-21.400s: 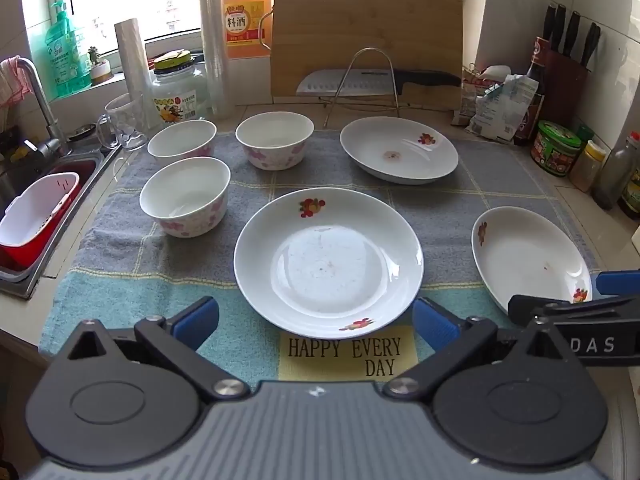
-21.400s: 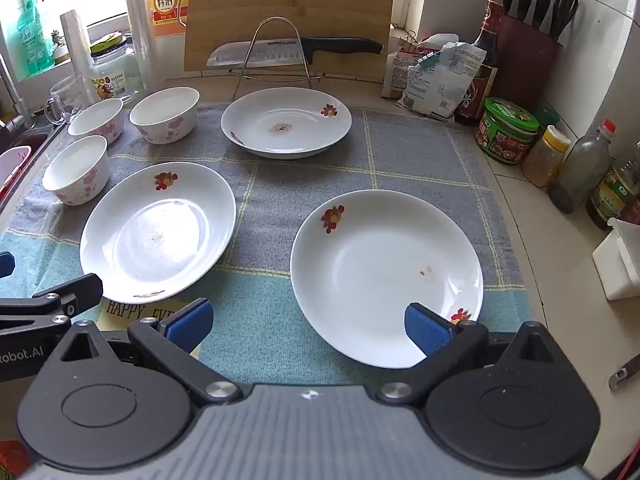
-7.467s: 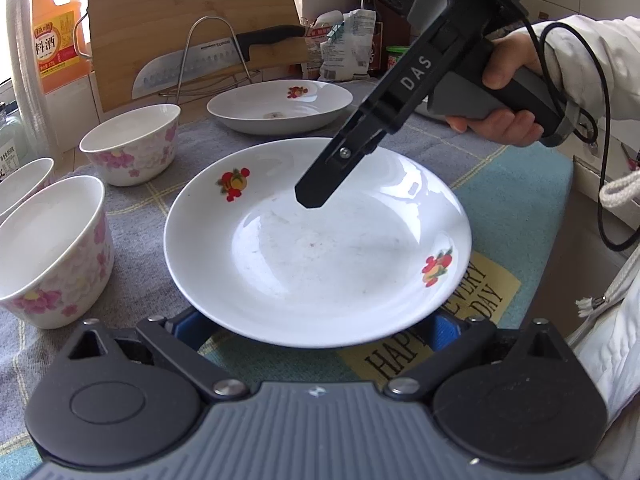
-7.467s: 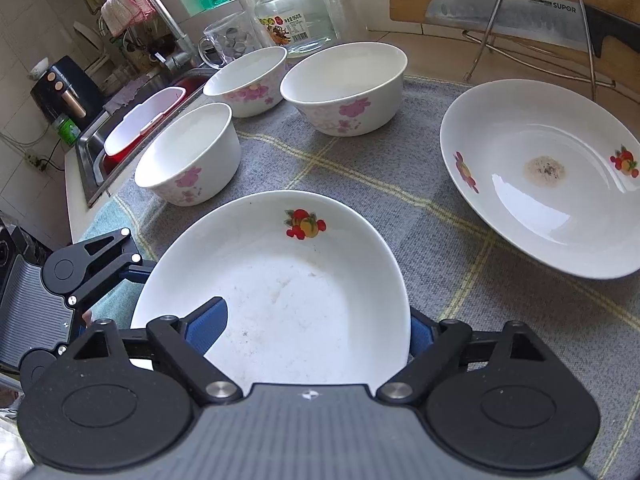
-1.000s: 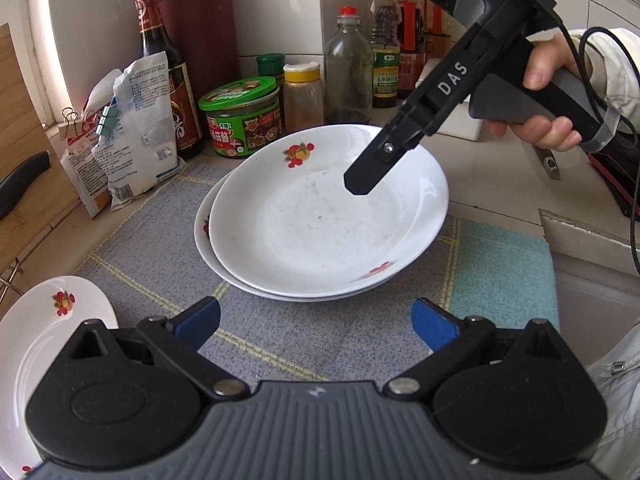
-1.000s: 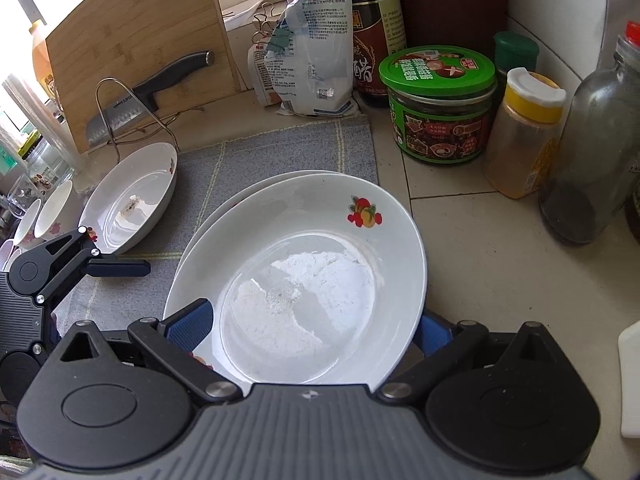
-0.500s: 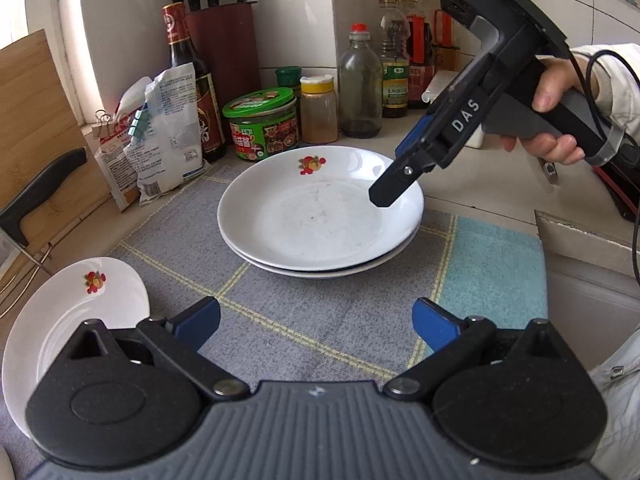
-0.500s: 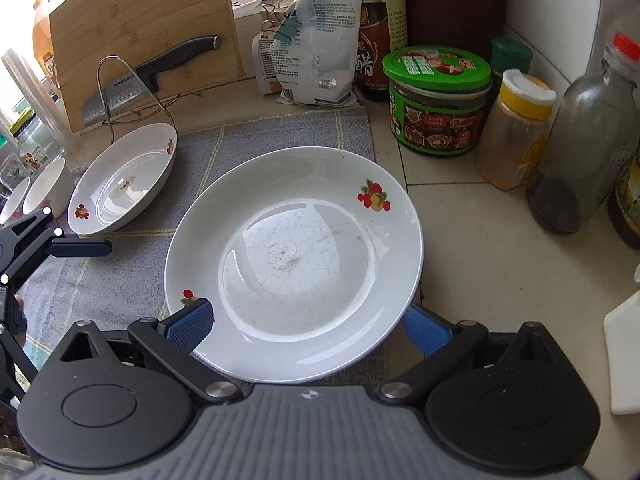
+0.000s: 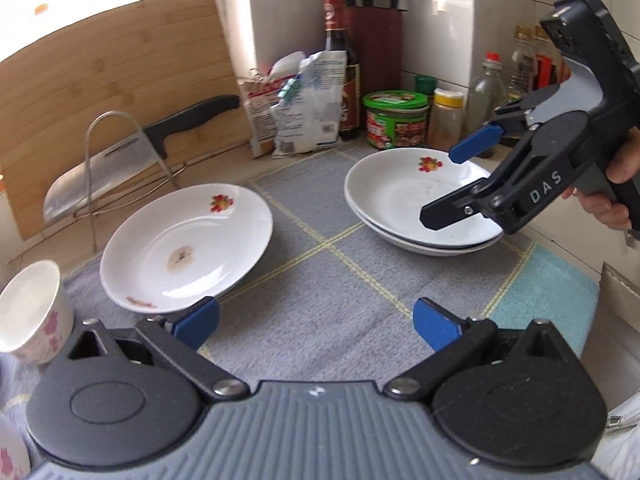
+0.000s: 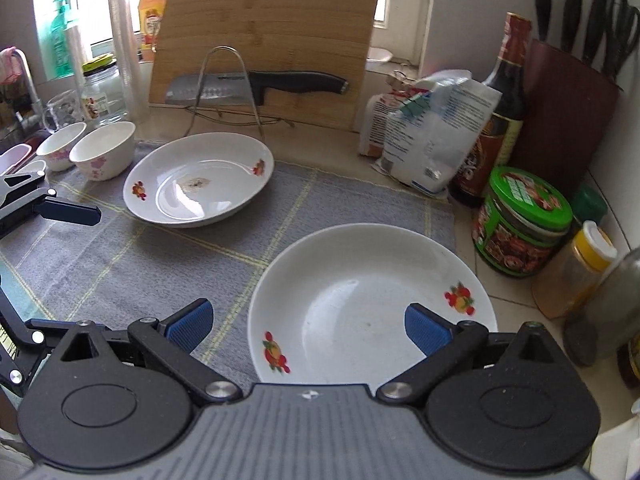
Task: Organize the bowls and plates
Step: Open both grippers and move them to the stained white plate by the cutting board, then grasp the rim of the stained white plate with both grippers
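- The single plate lay on the grey mat, ahead of the left tongs and off to their left. Its near rim sat just beside the left blue pad.
- The left tongs were nearer to it. The right tongs hovered over the stack of two plates at the mat's right end, well apart from the single plate.
- Both tongs were spread wide and gripped nothing.
- The plate was round, so it had no long axis. I judged any point on the near rim would serve for a pinch.
- The plates were glazed white ceramic, shallow and glossy, with small fruit decals on the rim. The single one had a brownish stain at its centre.
- The smooth glaze would likely slip against the pads.
- Two floral bowls stood at the mat's far left corner, not yet stacked.
- The mat was a soft woven cloth with yellow lines on the desk.
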Motion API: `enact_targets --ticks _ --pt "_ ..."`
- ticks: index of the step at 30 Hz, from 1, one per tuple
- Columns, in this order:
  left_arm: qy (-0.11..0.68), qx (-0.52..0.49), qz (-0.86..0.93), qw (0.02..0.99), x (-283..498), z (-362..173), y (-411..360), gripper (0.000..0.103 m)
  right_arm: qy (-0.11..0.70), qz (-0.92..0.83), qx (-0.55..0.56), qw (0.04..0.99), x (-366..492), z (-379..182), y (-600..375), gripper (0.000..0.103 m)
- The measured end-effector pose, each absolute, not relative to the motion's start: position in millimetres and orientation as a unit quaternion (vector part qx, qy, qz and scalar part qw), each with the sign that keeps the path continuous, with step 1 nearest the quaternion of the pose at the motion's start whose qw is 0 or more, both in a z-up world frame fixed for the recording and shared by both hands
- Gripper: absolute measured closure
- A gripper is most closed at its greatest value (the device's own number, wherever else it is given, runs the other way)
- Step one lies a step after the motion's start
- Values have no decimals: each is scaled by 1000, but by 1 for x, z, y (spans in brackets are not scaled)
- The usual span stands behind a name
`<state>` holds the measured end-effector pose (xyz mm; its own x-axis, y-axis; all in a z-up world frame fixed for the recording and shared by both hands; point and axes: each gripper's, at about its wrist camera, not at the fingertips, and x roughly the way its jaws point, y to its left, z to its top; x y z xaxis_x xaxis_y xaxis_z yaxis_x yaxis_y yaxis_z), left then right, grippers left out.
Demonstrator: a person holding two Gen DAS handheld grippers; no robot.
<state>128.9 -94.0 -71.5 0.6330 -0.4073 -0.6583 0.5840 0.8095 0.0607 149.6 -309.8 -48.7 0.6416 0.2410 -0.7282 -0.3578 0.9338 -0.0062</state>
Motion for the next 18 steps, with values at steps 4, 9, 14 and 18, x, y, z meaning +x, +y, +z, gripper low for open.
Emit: enact_targets --ticks 4,9,14,18 --pt "346 125 -216 904 124 -74 -81 1 383 205 -74 898 156 -49 -295 0" --pt "369 110 -179 906 128 -86 -66 1 381 230 -73 893 162 -51 -279 0" --pt "383 95 -172 903 148 -103 -58 1 386 234 -70 890 169 -53 -268 0" --pt "384 85 -178 902 171 -113 -55 1 395 223 -75 888 174 -54 -263 0"
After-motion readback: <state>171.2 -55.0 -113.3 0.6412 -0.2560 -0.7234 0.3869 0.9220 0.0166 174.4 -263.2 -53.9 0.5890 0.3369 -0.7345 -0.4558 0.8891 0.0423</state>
